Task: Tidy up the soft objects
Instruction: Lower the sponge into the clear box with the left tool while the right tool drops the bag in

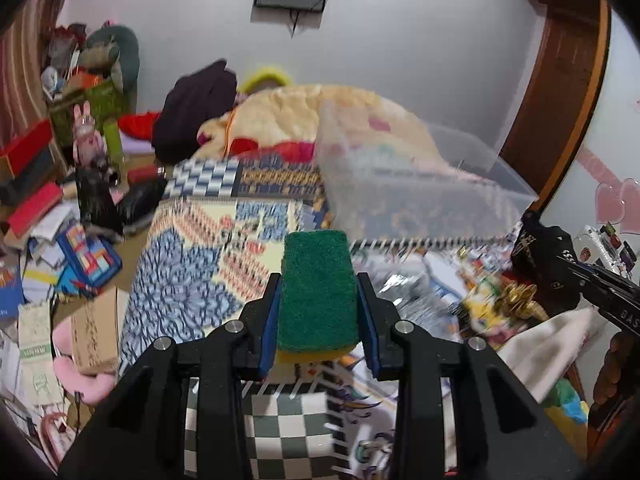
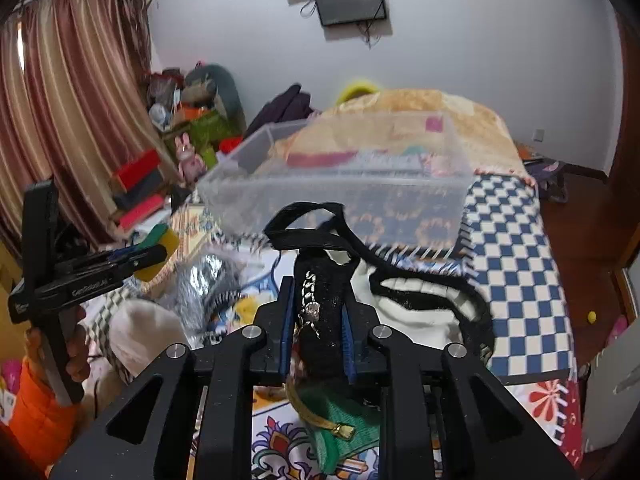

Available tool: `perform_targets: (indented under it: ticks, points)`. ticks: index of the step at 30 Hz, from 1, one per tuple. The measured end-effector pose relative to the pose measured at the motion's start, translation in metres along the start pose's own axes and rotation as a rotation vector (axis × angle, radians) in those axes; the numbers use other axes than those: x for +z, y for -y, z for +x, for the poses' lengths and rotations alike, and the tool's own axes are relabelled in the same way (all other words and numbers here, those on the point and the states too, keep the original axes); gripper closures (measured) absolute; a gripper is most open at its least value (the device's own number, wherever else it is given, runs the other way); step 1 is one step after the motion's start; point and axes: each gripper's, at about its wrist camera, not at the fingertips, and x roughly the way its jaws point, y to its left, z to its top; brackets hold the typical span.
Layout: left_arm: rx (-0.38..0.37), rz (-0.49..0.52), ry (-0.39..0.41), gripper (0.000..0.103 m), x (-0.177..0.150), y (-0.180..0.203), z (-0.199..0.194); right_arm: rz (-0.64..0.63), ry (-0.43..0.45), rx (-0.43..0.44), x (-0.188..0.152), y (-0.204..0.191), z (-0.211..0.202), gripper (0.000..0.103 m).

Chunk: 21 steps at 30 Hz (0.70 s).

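My left gripper is shut on a green and yellow sponge and holds it above the bed; it also shows in the right wrist view. My right gripper is shut on a black cap with a silver chain and a black strap; the cap also shows in the left wrist view. A clear plastic bin stands ahead on the bed, also seen in the right wrist view. Loose soft items lie below: a white cloth, a green cloth, a silvery item.
The bed carries patterned and checkered blankets and a heaped yellow quilt. Boxes, books and toys clutter the floor at the left. A striped curtain hangs left; a wooden door frame stands right.
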Motion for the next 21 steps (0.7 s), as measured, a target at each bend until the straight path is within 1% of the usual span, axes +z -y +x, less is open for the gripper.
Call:
perform_targets:
  ticks: [4, 7, 13, 17, 21]
  points:
    - [-0.022, 0.031, 0.065, 0.068, 0.017, 0.014, -0.019, 0.012, 0.054, -0.005, 0.009, 0.005, -0.015, 0.089]
    - [-0.056, 0.045, 0.109, 0.068, 0.033, 0.025, -0.031, 0.010, 0.097, -0.015, 0.018, 0.007, -0.026, 0.090]
    - [-0.079, 0.085, 0.165, 0.068, 0.058, 0.045, -0.040, -0.014, 0.184, -0.041, 0.042, 0.006, -0.043, 0.090]
    - [-0.106, 0.098, 0.172, 0.068, 0.075, 0.054, -0.036, -0.033, 0.230, -0.046, 0.061, 0.006, -0.046, 0.090]
    - [-0.116, 0.093, 0.157, 0.068, 0.091, 0.057, -0.025, -0.065, 0.258, -0.055, 0.076, 0.004, -0.041, 0.090]
